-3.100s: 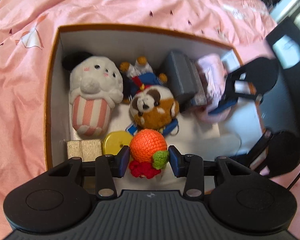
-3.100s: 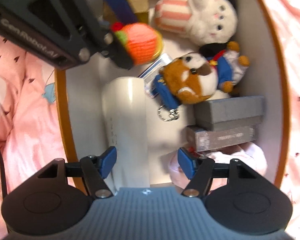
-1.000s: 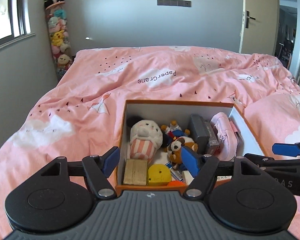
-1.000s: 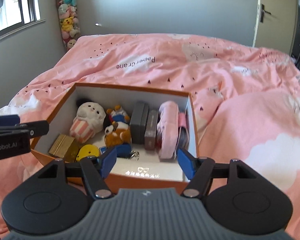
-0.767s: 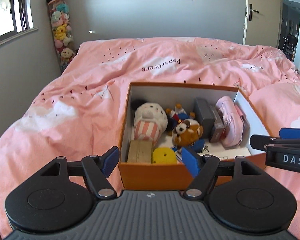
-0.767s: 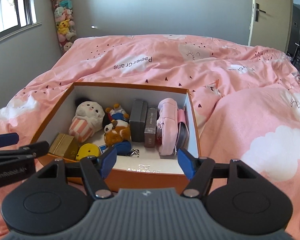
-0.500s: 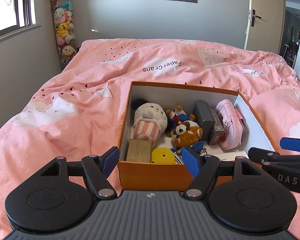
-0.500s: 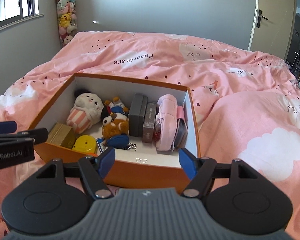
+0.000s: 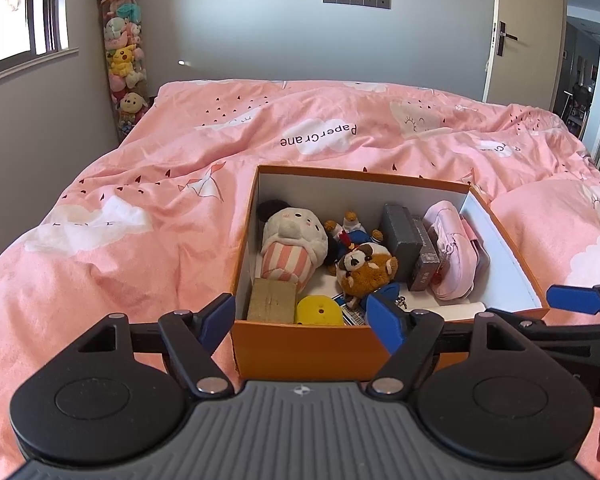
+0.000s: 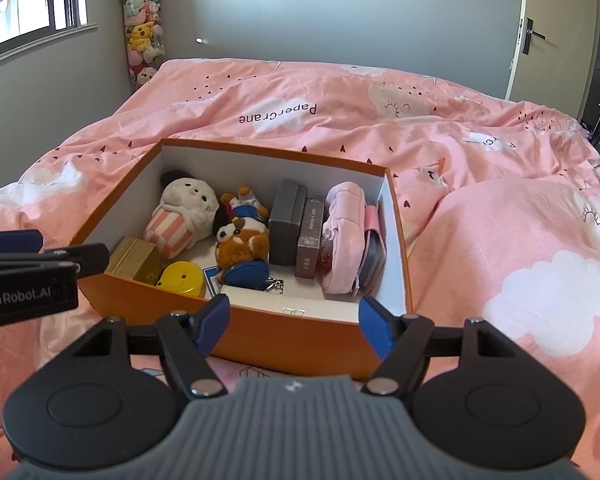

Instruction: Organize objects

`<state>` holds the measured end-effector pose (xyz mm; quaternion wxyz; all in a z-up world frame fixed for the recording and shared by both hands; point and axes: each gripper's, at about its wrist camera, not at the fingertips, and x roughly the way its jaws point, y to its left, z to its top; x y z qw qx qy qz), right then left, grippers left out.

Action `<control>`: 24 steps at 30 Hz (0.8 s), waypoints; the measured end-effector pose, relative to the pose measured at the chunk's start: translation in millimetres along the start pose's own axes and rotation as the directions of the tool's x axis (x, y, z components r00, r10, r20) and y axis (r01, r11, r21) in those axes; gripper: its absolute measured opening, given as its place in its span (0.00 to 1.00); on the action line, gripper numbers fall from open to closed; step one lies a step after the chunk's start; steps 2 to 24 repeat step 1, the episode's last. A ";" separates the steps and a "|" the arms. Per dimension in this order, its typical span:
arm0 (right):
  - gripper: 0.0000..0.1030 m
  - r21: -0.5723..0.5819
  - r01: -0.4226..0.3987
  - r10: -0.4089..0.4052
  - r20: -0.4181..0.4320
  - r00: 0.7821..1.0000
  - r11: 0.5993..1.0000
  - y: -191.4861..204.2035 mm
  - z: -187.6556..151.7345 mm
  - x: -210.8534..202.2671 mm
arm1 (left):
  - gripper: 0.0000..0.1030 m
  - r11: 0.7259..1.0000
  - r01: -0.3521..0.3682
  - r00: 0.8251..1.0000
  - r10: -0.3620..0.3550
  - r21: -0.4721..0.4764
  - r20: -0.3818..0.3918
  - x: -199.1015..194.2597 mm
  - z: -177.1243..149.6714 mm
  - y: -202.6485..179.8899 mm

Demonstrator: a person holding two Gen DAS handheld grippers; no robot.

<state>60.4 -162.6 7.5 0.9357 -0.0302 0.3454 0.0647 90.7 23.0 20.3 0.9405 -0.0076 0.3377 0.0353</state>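
An orange box [image 9: 300, 348] [image 10: 292, 340] sits on the pink bed. Inside it lie a white plush with a striped body [image 9: 292, 240] [image 10: 184, 208], a brown plush [image 9: 366, 272] [image 10: 242, 242], grey boxes [image 9: 402, 232] [image 10: 286, 220], a pink pouch [image 9: 452, 252] [image 10: 342, 232], a gold box [image 9: 270, 300] [image 10: 136, 258], a yellow disc [image 9: 318, 311] [image 10: 182, 276] and a white tube [image 10: 284, 300]. My left gripper [image 9: 302, 318] is open and empty, in front of the box's near wall. My right gripper [image 10: 294, 322] is also open and empty, at the near right corner.
The pink quilt [image 9: 140, 220] spreads around the box on every side. A tall column of plush toys [image 9: 124, 60] stands in the far left corner by the window. A door [image 9: 504, 36] is at the far right.
Three seconds ago my left gripper held a crocheted orange inside the box; it has let go. Both grippers have drawn back out of the box and now face it from the front.
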 end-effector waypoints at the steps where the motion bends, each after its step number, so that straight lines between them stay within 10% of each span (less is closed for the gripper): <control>1: 0.71 0.000 -0.001 0.001 -0.001 1.000 1.000 0.0 -0.3 -0.1 | 0.87 1.000 -0.003 1.000 0.003 -0.001 -0.001 -0.3 0.4 -0.2; 24: 0.71 0.000 -0.001 0.001 -0.001 1.000 1.000 0.0 -0.3 -0.1 | 0.87 1.000 -0.003 1.000 0.003 -0.001 -0.001 -0.3 0.4 -0.2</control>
